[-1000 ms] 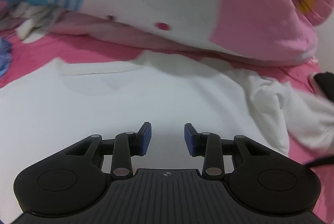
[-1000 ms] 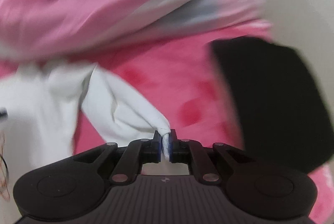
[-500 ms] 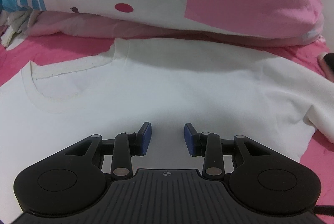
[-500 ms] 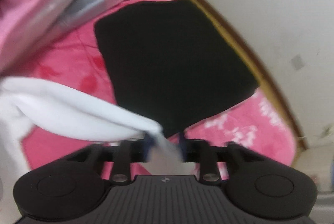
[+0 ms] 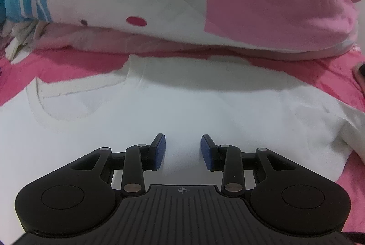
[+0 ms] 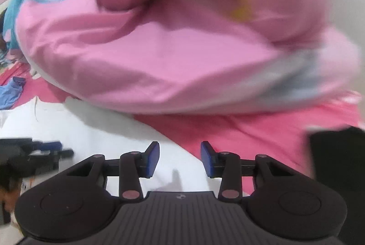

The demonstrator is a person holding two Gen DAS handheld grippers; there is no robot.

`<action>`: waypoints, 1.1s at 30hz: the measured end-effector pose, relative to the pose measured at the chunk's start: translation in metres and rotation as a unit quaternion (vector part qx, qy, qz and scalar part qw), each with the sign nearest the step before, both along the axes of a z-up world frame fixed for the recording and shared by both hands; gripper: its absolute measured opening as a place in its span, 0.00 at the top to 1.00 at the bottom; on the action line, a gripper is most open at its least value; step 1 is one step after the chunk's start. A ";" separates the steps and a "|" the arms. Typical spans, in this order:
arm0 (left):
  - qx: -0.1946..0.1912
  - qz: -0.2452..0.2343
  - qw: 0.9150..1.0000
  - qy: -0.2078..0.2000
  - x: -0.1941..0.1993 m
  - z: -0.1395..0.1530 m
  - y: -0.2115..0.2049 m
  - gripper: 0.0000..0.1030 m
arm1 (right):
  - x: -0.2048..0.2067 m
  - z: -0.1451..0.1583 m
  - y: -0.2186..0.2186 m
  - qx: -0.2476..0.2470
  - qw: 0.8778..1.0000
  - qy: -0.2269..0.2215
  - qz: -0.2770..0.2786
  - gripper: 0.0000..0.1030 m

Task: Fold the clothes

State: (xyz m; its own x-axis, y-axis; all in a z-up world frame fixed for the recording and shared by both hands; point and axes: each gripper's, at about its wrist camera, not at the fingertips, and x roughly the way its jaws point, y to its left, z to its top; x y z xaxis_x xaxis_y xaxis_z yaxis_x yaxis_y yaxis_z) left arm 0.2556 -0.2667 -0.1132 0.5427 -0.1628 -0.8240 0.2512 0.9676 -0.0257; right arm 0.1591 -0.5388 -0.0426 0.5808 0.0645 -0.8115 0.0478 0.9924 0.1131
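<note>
Pink sheet (image 5: 75,67) covers the bed, deep rose with darker blotches. Bunched duvet (image 5: 262,0) at the far side: pale pink, white and teal-striped panels, one red dot. White T-shirt (image 5: 205,108) lies flat on the sheet in front of the duvet, its top edge in the duvet's shadow. Fabric plain, mostly smooth, faint creases toward the short sleeve spread to the right. Ribbed neckline (image 5: 61,98) open at upper left. Black garment (image 6: 337,158) lies on the sheet right of the shirt. Blue cloth (image 6: 11,94), crumpled, far left. Left gripper (image 5: 182,151) hangs over the shirt's chest, blue pads apart, nothing between. Right gripper (image 6: 180,160) over the shirt's right edge, pads likewise apart, pinching nothing.
</note>
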 end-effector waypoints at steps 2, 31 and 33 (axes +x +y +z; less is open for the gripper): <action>-0.001 -0.006 1.000 -0.003 0.000 0.000 -0.003 0.66 | 0.032 -0.026 0.004 0.023 1.000 0.019 0.009 0.61; 0.002 -0.061 0.998 0.013 -0.026 -0.003 -0.004 0.66 | -0.305 -0.009 -0.192 0.192 0.826 0.091 -0.523 0.38; 0.005 -0.065 0.998 0.014 -0.029 -0.003 -0.004 0.66 | -0.312 -0.012 -0.186 0.220 0.818 0.069 -0.527 0.38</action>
State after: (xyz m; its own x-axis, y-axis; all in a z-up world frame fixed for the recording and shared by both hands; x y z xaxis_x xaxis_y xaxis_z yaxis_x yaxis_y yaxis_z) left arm 0.2270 -0.2708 -0.1164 0.4944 -0.2226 -0.8402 0.3748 0.9268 -0.0250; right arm -0.1529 -0.7243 -0.0548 0.4068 -0.1088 -0.9070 0.8931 0.2560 0.3699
